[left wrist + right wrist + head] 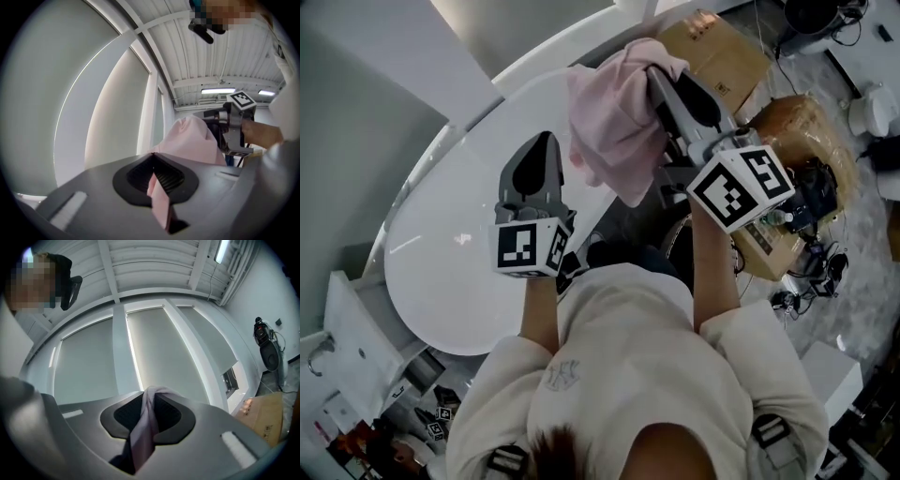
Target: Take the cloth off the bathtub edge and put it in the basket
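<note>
— Cloth of pink soft fabric (614, 122), where is it now?

— It is up in the air, off the white glossy oval bathtub (441, 244), which lies below and to the left of both jaws. The main bunch hangs from the tip of the right gripper (656, 75) and falls under it in loose folds.

— And the jaws?

— Those of the right gripper are nearly together, pinching a twisted fold between the pads. Those of the left gripper (546, 141) are closed also, on a thin corner strip. The rest of the cloth is just in front of them, to their right.

— How will it handle?

— I judge it light and limp. It keeps no shape, so it will sag and swing, and a thin corner can slide out of smooth pads. A thick gathered fold, as the right jaws have, is the safer place to hold.

— The basket?

— I cannot make it out surely. Beyond the right jaws I see only a brown cardboard box (712, 47).
</note>
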{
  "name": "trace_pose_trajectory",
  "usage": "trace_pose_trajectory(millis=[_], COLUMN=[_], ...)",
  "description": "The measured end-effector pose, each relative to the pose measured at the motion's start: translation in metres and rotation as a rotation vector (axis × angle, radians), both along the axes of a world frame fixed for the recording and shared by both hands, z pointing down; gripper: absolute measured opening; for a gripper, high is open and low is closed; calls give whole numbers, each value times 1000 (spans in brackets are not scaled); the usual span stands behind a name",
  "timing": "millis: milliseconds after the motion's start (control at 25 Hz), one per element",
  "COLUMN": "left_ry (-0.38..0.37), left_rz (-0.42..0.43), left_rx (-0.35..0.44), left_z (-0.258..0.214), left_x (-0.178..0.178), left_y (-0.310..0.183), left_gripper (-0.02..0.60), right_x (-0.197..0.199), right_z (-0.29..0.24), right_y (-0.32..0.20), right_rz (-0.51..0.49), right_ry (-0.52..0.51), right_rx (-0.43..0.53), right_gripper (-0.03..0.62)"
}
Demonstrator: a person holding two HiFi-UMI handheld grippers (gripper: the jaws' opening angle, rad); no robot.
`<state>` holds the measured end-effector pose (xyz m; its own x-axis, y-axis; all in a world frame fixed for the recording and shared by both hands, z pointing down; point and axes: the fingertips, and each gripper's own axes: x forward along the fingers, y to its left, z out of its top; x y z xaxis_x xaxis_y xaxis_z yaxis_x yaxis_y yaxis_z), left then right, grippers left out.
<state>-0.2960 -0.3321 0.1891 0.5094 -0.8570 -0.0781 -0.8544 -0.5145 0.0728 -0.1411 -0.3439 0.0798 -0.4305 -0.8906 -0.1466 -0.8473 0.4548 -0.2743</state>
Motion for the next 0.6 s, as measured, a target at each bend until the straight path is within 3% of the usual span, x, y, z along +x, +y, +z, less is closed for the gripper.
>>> trace_pose_trajectory(millis=[600], left_ry=[-29], left_rz=[189], left_rx=[1], left_z=[-5], left_x=[118], left_y=[42], left_gripper=[49], right_x=[129], right_z=[7], right_y=[87], right_rz=[225], right_ry=[-24], right_rx=[-10], right_gripper=[67])
